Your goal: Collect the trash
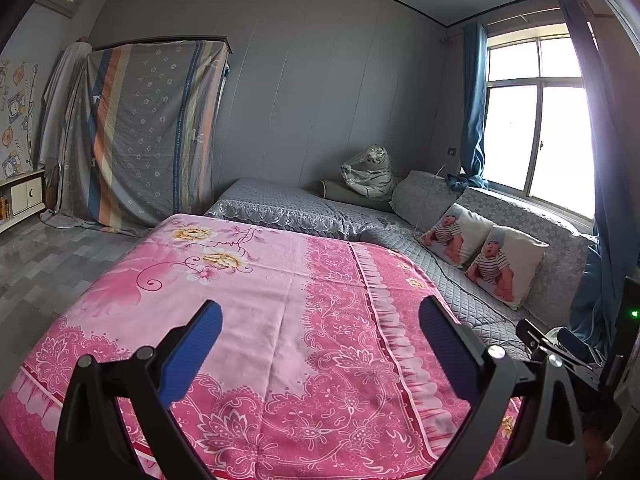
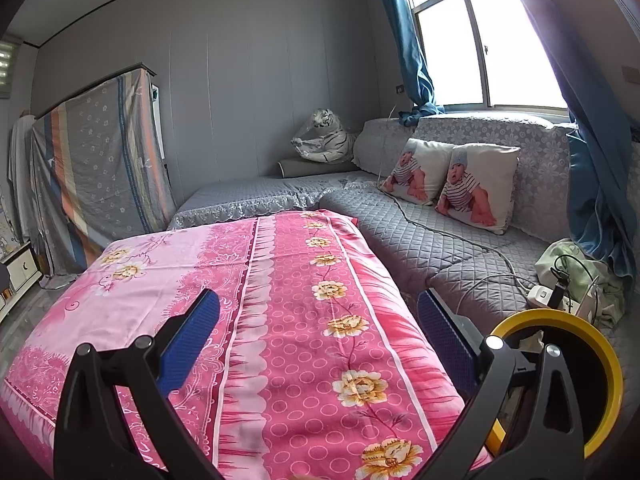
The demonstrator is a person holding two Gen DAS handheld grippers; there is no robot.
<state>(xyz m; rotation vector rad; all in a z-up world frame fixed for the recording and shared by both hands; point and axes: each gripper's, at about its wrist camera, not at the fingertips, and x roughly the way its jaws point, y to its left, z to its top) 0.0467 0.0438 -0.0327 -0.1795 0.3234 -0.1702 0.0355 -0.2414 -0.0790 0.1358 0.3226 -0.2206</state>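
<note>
My left gripper (image 1: 320, 328) is open and empty, held above a table covered with a pink flowered cloth (image 1: 256, 300). My right gripper (image 2: 320, 320) is open and empty above the same pink cloth (image 2: 304, 288), nearer its right edge. A yellow-rimmed bin (image 2: 600, 364) stands low at the right, just behind my right gripper's right finger (image 2: 448, 340); its inside is mostly hidden. I see no loose trash on the cloth in either view. Part of the other gripper (image 1: 560, 344) shows at the right edge of the left wrist view.
A grey quilted corner sofa (image 2: 440, 248) runs behind and right of the table, with two baby-print cushions (image 2: 476, 184), a plush tiger (image 2: 324, 140), a cable and a power strip (image 2: 548, 296). A cloth-covered wardrobe (image 1: 148, 132) stands at the left. A window (image 1: 536, 128) is at the right.
</note>
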